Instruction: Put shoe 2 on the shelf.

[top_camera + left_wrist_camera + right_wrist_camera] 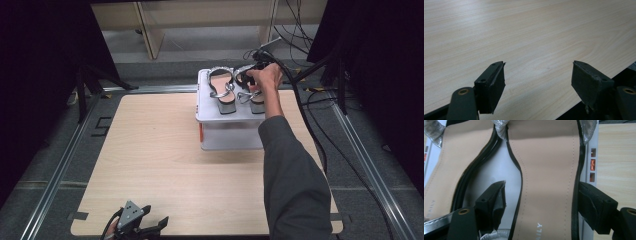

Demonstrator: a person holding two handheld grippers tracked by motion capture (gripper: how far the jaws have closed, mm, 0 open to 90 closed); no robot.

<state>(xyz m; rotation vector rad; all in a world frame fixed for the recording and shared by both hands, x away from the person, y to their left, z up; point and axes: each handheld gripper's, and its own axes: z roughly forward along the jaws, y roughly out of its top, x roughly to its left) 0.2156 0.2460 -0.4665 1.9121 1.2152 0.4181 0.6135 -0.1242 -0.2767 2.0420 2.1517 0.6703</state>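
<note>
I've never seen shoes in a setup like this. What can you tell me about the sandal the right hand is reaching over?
The right sandal has a tan insole edged in black, with "DAILY" printed near one end, plus silver, glittery straps and a chunky heel. It lies sole-down on the white box at the table's far side, beside its twin. The right gripper straddles it, one jaw on each side; the left jaw stands clear of it, the right sits against its edge.

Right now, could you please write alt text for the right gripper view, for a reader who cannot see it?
The right claw straddles the tan insole of a sandal, one black jaw on each side of it. A second sandal lies beside it on a pale grey box, with wooden table at the picture's right.
</note>
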